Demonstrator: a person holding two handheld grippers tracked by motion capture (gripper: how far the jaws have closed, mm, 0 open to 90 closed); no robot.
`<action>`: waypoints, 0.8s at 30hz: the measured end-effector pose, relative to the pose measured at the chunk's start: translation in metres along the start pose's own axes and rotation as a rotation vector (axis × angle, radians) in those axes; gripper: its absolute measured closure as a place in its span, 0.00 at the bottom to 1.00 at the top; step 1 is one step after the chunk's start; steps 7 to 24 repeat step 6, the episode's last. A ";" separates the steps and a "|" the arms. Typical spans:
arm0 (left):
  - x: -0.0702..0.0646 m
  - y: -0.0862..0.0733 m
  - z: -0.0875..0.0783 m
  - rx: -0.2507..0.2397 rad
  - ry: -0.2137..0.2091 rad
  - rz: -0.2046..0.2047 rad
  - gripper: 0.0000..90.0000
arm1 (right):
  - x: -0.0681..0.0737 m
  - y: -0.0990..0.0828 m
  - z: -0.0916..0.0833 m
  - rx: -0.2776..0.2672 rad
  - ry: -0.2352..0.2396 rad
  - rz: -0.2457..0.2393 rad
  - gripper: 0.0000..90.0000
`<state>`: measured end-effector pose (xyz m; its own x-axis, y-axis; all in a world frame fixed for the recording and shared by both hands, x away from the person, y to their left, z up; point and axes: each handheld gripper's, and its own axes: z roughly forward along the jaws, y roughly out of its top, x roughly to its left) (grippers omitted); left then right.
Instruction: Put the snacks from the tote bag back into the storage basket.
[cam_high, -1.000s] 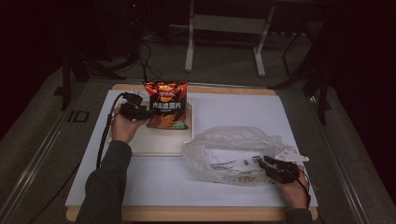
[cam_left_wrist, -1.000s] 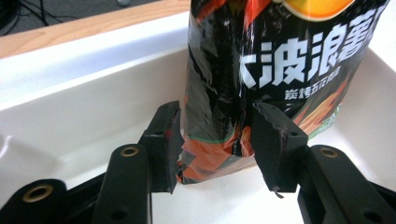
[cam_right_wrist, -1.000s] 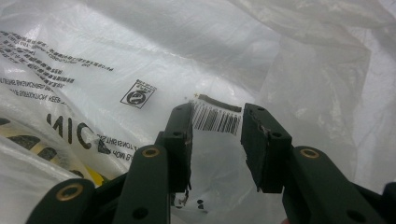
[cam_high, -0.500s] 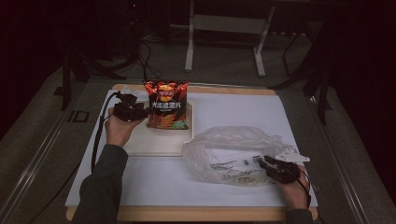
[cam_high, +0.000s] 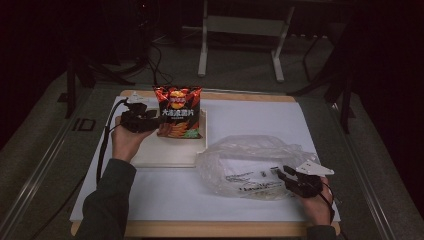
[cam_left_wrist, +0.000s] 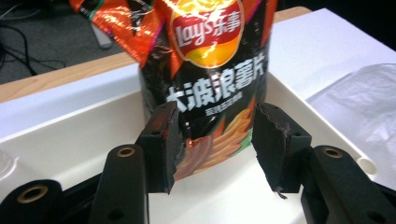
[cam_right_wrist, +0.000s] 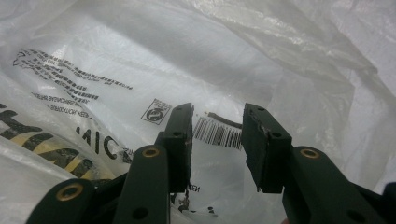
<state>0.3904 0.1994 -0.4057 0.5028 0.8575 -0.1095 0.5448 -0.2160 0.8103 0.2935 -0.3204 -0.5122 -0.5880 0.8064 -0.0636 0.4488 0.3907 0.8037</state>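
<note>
1. Red-and-black foil marked the Lay's chip bag (cam_high: 177, 112) in the high view; it stood upright in the white tray (cam_high: 170, 152), its long axis vertical, directly ahead of the left gripper (cam_high: 150, 120), which was far nearer to it than the right gripper (cam_high: 285, 175) at the clear plastic bag (cam_high: 250, 165).
2. Left gripper view: the chip bag (cam_left_wrist: 205, 84) rose just beyond the jaws, centred on the gap between them. The jaws stood wide apart, and I could not tell whether the left one brushed the foil; nothing was clamped.
3. Right gripper view: the plastic bag (cam_right_wrist: 261, 65) lay straight ahead, its barcode label (cam_right_wrist: 217, 130) showing in the gap. The jaws were parted, gripping nothing that I could see.
</note>
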 end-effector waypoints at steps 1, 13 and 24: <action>-0.001 0.000 -0.001 -0.003 -0.008 0.002 0.57 | 0.000 0.000 0.000 0.001 0.001 0.001 0.70; -0.007 0.001 -0.003 -0.013 -0.023 0.017 0.57 | 0.002 0.002 -0.001 -0.001 0.005 -0.009 0.70; -0.007 0.001 -0.003 -0.013 -0.023 0.017 0.57 | 0.002 0.002 -0.001 -0.001 0.005 -0.009 0.70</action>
